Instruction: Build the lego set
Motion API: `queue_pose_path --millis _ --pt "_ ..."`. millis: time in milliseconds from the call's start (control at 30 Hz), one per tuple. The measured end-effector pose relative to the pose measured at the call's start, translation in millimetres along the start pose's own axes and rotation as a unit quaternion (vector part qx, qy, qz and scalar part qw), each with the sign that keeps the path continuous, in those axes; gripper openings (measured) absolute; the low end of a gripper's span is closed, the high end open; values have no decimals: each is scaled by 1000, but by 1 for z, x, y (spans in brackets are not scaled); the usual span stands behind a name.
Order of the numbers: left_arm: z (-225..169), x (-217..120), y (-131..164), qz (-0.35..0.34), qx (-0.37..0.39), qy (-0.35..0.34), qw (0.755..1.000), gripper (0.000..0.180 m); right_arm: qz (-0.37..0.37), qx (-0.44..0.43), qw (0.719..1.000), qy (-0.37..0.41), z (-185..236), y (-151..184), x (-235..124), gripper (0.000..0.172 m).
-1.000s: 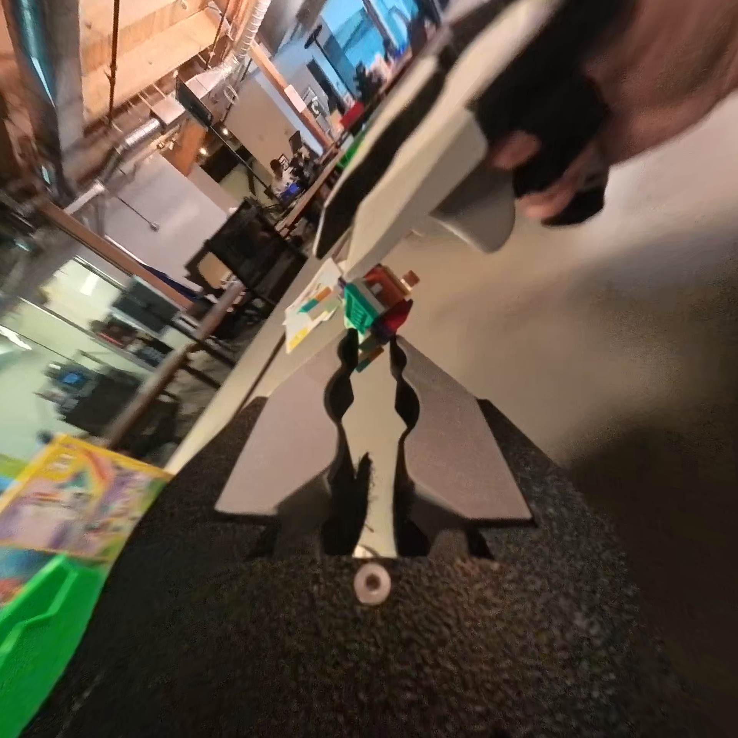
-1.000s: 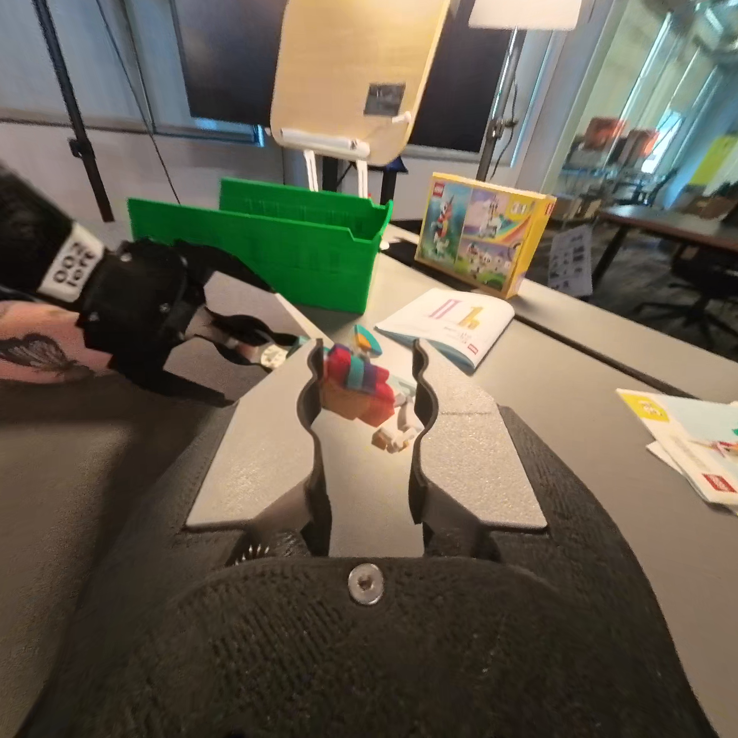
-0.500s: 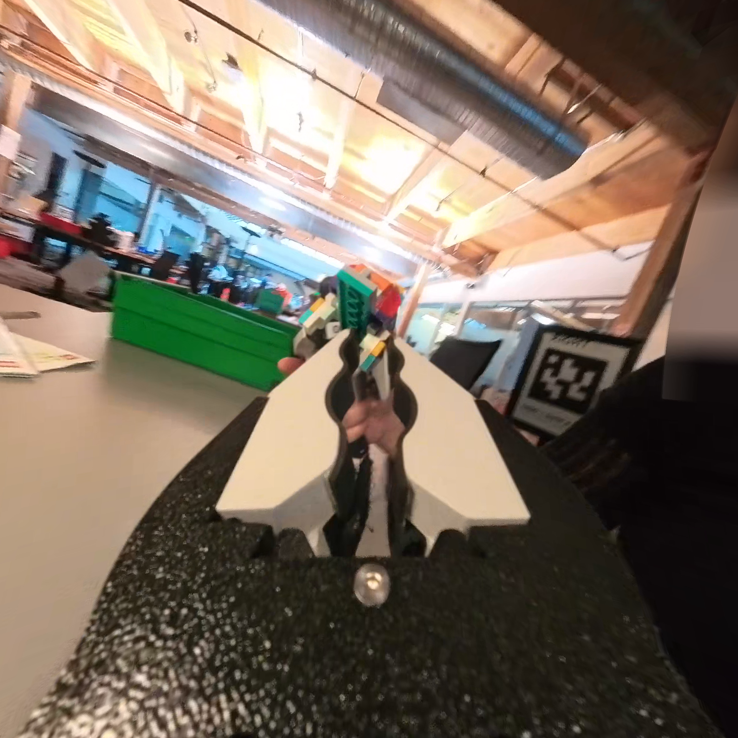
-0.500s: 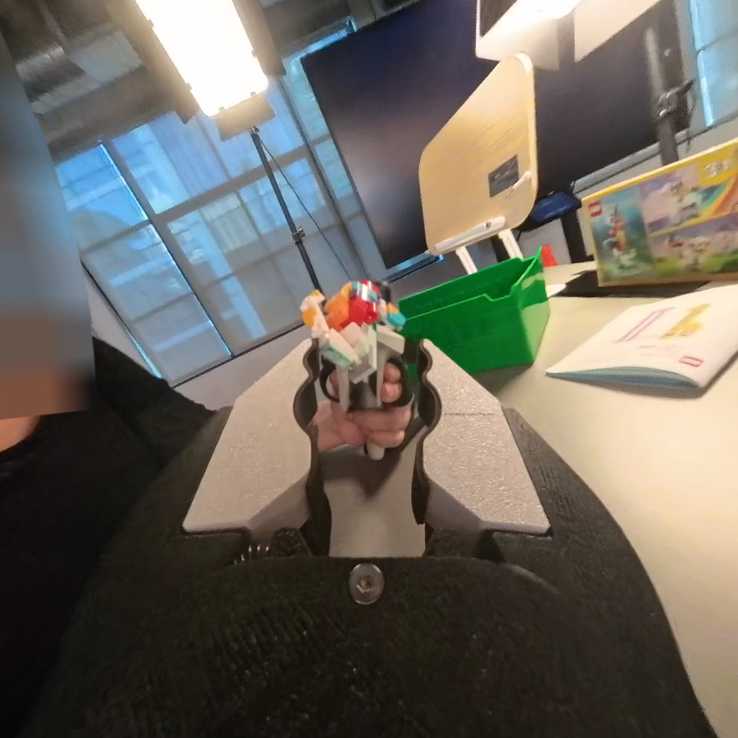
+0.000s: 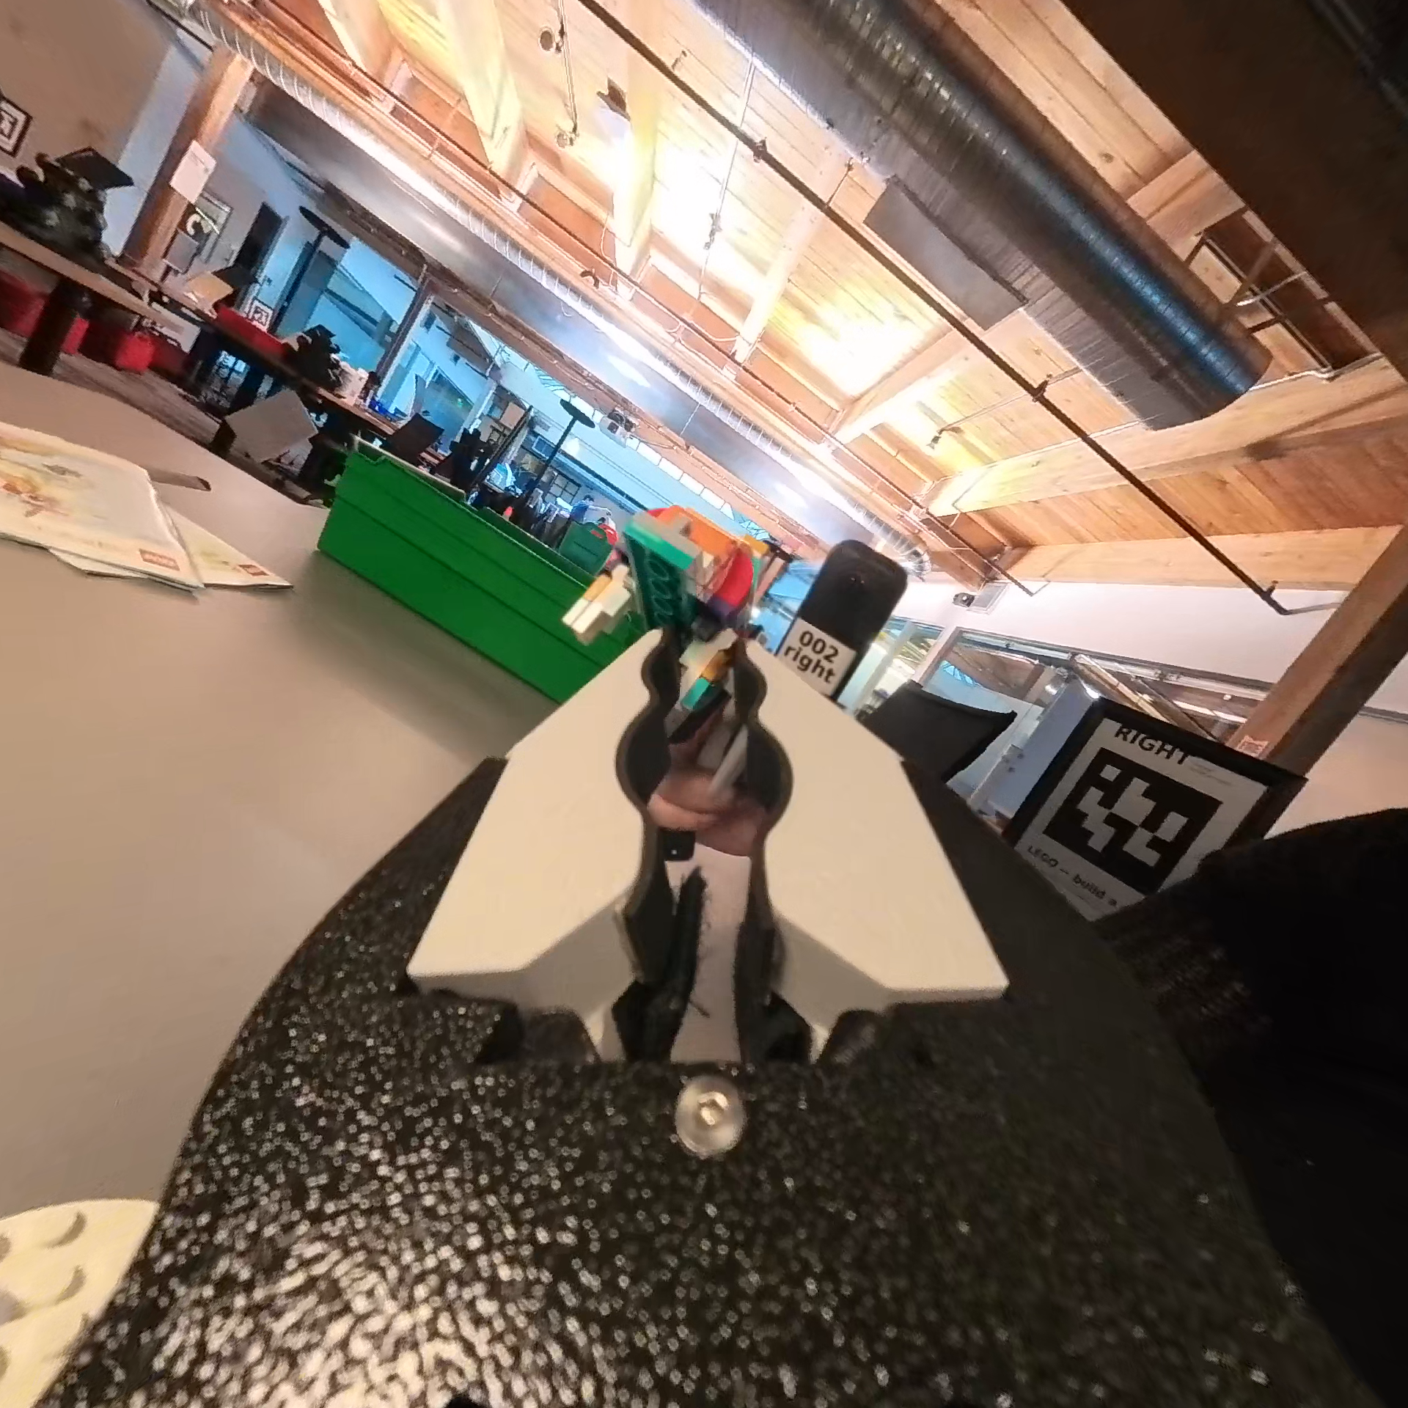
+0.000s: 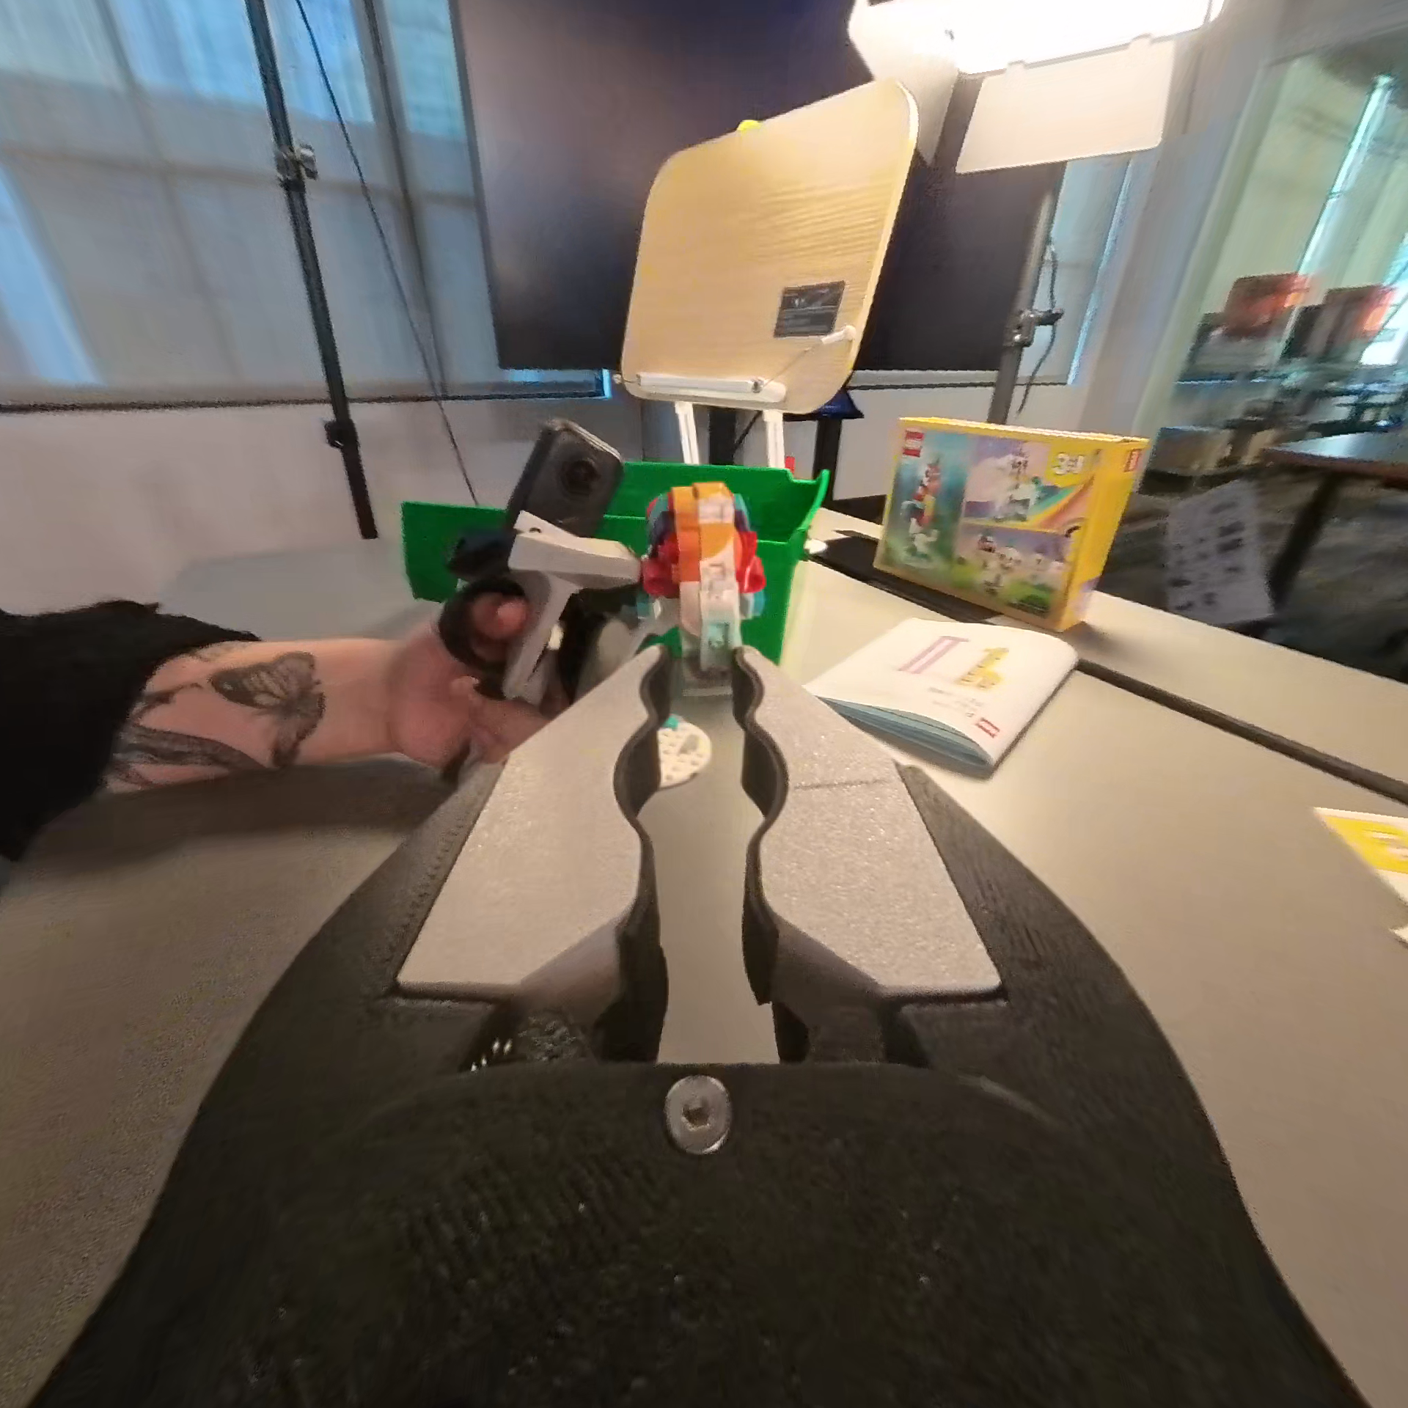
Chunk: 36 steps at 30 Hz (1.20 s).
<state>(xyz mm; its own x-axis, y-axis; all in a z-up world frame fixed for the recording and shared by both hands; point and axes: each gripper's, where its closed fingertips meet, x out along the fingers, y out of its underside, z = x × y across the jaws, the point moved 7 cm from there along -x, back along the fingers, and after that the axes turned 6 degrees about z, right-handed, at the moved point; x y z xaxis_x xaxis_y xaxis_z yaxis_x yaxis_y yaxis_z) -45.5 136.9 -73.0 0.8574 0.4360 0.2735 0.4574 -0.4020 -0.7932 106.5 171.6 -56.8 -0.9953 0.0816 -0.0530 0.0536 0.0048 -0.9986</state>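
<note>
While both grippers' jaws clamp it, brick model (image 6: 705,568) hangs above table (image 6: 1143,838).

Both views bright, wide-angle, straight lines bowed hard toward the edges. Left wrist view: blown-out ceiling lights (image 5: 823,320) at 12 o'clock, warm cast on the wood; cool blue daylight from far windows (image 5: 457,381) at 10 o'clock. Table (image 5: 190,762) evenly lit, soft shadows. Slight motion blur on the brick model (image 5: 678,579) at center. Right wrist view: a glaring light panel (image 6: 1067,68) at 1 o'clock, pale windows (image 6: 152,190) at 10 o'clock, background at 3 o'clock soft.
</note>
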Motion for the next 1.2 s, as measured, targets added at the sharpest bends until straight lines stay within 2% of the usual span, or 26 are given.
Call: queue_pose_path --millis 67,167,233,400,433,467,533,567,700,800,1033,1100,1200 --pt "0 0 0 2 -6 6 1000 10 -4 5 1000 -2 -1 0 -1 9" --pt "0 2 2 13 -9 11 1000 10 -16 26 999 -15 -1 -1 -1 18" --pt "-1 5 4 25 -10 13 1000 10 -9 28 999 -21 -1 1 0 15" --pt "0 5 4 17 8 -11 1000 11 -10 41 999 -17 -3 1 1 13" --pt "0 6 4 14 16 -21 1000 14 -14 51 998 -19 -4 1 1 13" --pt "1 6 3 5 21 -35 999 30 -18 64 998 -20 -6 1 1 13" --pt "2 4 0 -15 21 -50 998 50 -29 89 995 -25 -9 1 -1 13" --pt "4 2 -2 -22 15 -49 998 51 -37 101 994 -30 -10 1 -2 13" --pt "9 -5 -7 -53 -28 -38 998 48 -64 119 991 -21 -14 -1 -4 13" --pt "9 -5 -7 -46 -40 -22 998 40 -68 113 991 -17 -14 -2 -5 12" --pt "-1 7 3 6 -1 -2 1000 23 -68 123 989 -35 -11 -1 0 13" --pt "-1 7 3 3 11 -17 1000 11 -61 113 991 -31 -10 1 2 13" --pt "3 5 3 23 14 -45 999 10 -40 62 997 3 -9 2 3 13"
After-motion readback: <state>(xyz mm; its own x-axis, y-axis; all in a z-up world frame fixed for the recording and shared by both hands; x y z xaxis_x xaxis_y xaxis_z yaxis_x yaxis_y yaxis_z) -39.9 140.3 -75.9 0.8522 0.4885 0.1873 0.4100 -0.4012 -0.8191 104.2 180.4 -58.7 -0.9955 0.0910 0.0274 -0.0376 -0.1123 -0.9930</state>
